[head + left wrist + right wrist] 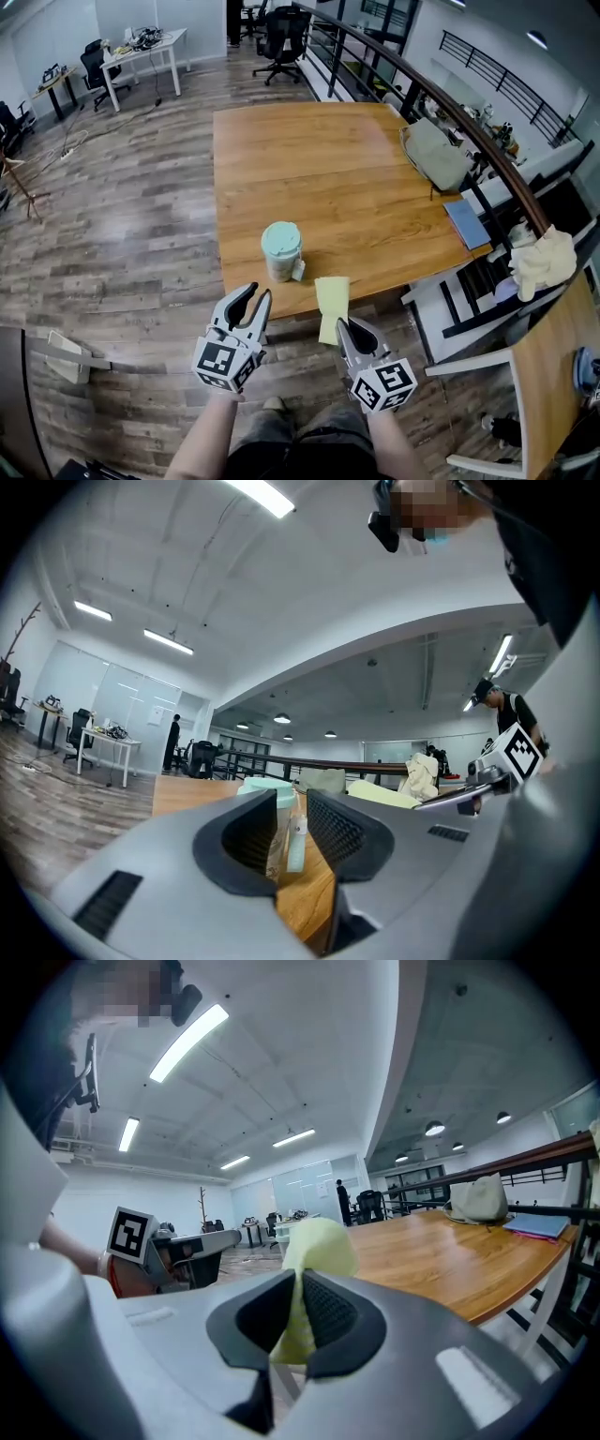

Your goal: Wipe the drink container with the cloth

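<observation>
Could knock the cup (280,250) over or off: stands close to the near edge of the bench (356,169), unsteadied, and looks light. Holding nothing in the left gripper (255,298): jaws slightly apart and empty, aimed at the cup from short of the bench edge. Probably too narrow a gap for the body; would shove rather than grasp if pushed in like this. Pinching the yellow cloth (331,298) in the right gripper (342,326), clamped on its lower end only; might slip out or bunch under a firm rub. Might also snag the small tag hanging at the cup's right side and drag the cup along.

As for looks: upright, mint-green lid, pale cloudy body, tag of the same green beside it. Sits just left of the cloth, ahead of both grippers.
</observation>
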{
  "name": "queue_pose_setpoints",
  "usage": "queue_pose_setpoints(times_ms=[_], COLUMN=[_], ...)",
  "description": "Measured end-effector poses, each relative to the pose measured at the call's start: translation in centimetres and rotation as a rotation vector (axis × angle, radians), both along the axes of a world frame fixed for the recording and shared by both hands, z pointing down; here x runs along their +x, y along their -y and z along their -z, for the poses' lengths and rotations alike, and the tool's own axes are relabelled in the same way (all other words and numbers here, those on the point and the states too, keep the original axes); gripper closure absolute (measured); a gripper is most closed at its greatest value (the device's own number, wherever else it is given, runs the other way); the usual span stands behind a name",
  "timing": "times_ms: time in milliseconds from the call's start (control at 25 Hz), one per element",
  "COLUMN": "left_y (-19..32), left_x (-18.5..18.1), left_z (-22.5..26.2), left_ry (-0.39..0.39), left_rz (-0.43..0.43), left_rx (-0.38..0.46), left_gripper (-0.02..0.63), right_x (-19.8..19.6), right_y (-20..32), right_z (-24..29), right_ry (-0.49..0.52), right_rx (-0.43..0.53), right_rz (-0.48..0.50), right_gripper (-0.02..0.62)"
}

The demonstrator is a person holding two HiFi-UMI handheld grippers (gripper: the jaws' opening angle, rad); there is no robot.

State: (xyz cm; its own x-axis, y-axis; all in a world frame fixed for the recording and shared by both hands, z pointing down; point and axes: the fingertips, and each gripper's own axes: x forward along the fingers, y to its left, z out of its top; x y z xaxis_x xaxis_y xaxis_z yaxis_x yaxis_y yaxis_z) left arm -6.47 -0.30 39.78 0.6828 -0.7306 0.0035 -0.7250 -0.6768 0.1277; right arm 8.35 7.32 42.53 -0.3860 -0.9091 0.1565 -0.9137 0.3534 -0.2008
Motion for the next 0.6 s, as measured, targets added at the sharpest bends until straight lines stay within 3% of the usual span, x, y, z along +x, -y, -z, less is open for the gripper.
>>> queue_pose_setpoints(times_ms=[120, 360, 480, 600], left_y=[1.0, 4.8, 6.8, 8.1], left_x=[0.9, 2.1, 3.0, 3.4], left_z=[-0.1, -0.1, 0.0, -0.4], left_ry=[0.006, 0.024, 0.071, 0.105], left_rz=[0.006, 0.019, -0.012, -0.076], left_rx=[0.004, 0.021, 0.034, 0.028], left_gripper=[0.485, 0.292, 0.211, 0.176], right_x=[0.1, 0.5, 0.6, 0.7], right_y=[0.4, 3.0, 4.8, 6.0], right_z=[-0.6, -1.7, -1.8, -1.4], right_ry=[-0.014, -0.006, -0.013, -0.011], right_rx=[-0.024, -0.045, -0.046, -0.041], right_rz=[0.013, 0.065, 0.114, 0.163], right_gripper=[0.566, 0.566, 0.566, 0.566])
